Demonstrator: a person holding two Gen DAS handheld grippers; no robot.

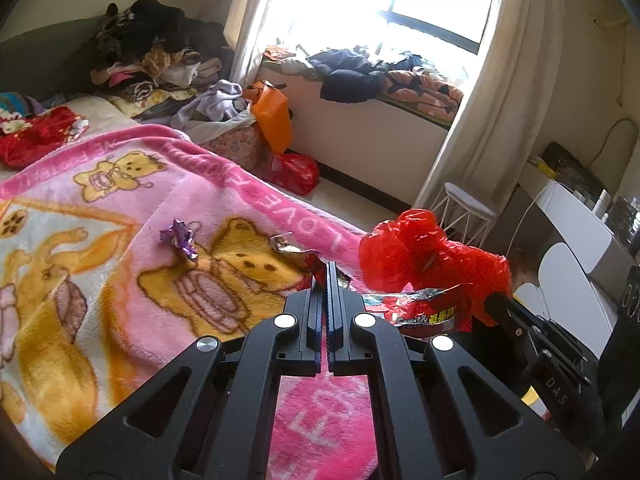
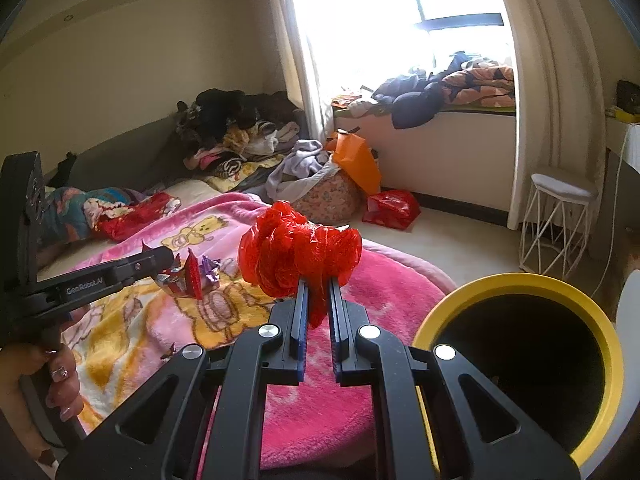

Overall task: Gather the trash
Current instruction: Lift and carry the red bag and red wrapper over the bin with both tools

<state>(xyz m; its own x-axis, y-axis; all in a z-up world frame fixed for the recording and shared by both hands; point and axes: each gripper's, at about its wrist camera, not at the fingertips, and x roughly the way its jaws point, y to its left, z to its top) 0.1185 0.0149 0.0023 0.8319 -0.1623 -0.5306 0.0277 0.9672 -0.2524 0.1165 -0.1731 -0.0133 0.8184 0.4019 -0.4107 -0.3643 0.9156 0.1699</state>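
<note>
Two pairs of tongs work over the bed, and each is clamped on one piece of trash. The left tongs (image 1: pixel 326 276) are pressed together on a red-and-silver snack wrapper (image 1: pixel 316 266), pinched at their tips just above the pink bear blanket (image 1: pixel 120 248). The right tongs (image 2: pixel 318 292) are closed on a crumpled red plastic bag (image 2: pixel 300 252), whose bulk puffs out above the tips while a thin tail hangs down between the fingers. One purple foil wrapper (image 1: pixel 180 240) lies loose on the blanket, left of and beyond the left tongs, apart from them. One more printed red wrapper (image 1: pixel 432 312) shows in the left wrist view, under the red bag near the right tongs; what holds it cannot be told. Only the right wrist view shows the single black bin with a yellow rim (image 2: pixel 516 284), open-mouthed, just right of the right tongs and lower than the bag, and the person's hand (image 2: pixel 56 376) on the left handle. One white wire stool (image 2: pixel 560 216) stands on the floor by the curtain.
</note>
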